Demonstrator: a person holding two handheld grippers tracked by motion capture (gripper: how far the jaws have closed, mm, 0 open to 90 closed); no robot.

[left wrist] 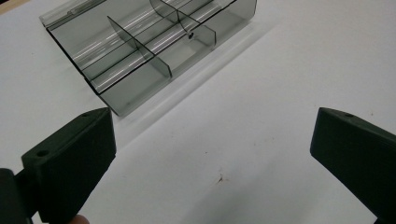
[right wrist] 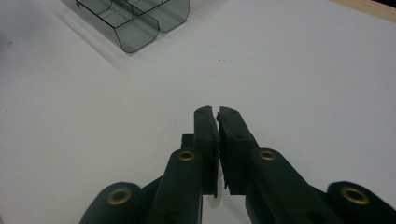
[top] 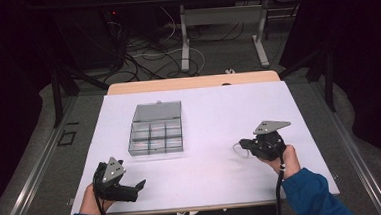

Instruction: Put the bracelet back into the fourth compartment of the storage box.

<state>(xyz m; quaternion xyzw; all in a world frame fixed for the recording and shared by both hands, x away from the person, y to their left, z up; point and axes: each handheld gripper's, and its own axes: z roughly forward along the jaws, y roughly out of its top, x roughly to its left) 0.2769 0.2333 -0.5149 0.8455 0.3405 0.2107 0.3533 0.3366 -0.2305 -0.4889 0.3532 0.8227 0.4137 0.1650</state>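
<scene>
The right gripper [right wrist: 216,111] has its jaws clenched together, pads meeting with barely a slit between them; a small pale, translucent bit shows low down between the jaws in the right gripper view, and in the high view a thin clear loop [top: 239,148] sits at the jaw tips, though what it is cannot be told. This gripper is near the bench's right edge, about halfway along it. The left gripper [left wrist: 212,154] stands released, jaws spread wide with only bare white bench [top: 214,121] between them, holding and touching nothing, near the front left corner. One smoky grey compartment box [top: 155,128] lies on the bench left of centre, lid open toward the far edge. Two grippers, one box.
</scene>
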